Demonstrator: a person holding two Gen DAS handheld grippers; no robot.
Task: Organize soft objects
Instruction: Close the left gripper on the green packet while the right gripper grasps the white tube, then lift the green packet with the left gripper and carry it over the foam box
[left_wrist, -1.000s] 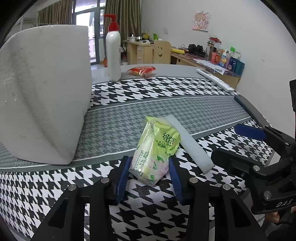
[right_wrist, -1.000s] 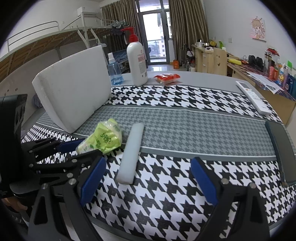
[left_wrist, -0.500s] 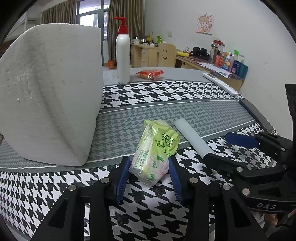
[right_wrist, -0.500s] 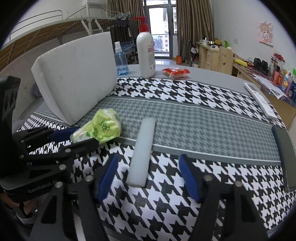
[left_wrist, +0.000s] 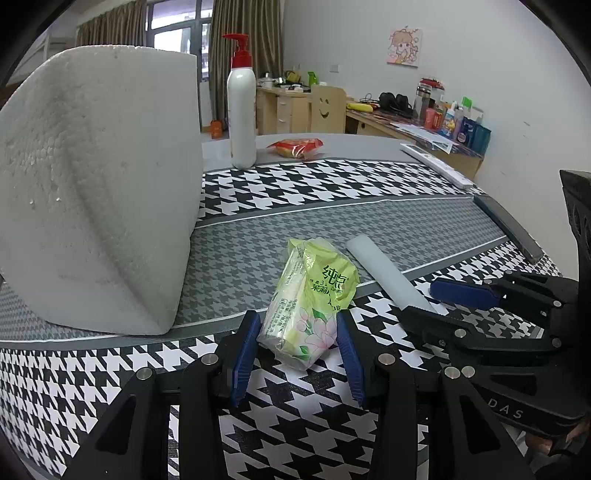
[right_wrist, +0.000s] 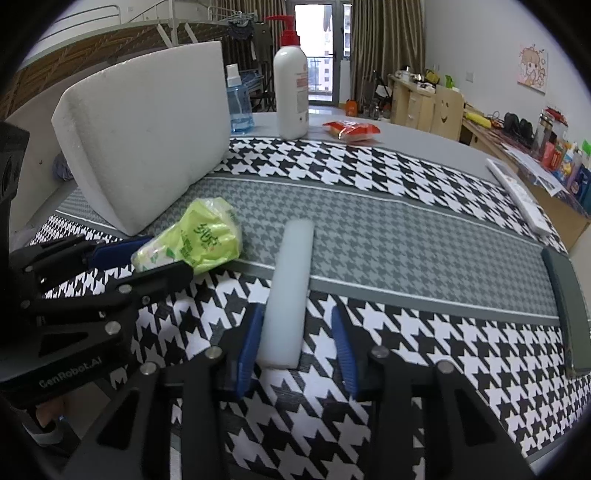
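Scanning left to right across your houndstooth-patterned black, white and grey table cover (left_wrist: 332, 192):
Foam: large white polystyrene block (left_wrist: 96, 184), standing tilted at far left, apart from both grippers.
Left gripper (left_wrist: 299, 354): your blue pads are clamped on the green plastic tissue packet (left_wrist: 314, 299), its near end pinched between them, far end lying on the cover.
Strip: long pale white foam strip (right_wrist: 291, 291), flat, just right of the packet.
Right gripper (right_wrist: 297, 345): your fingers are closing around the strip's near end; left pad touching, right pad a little off.
Background: white pump bottle with red top (left_wrist: 242, 107), red snack packet (left_wrist: 297, 147).
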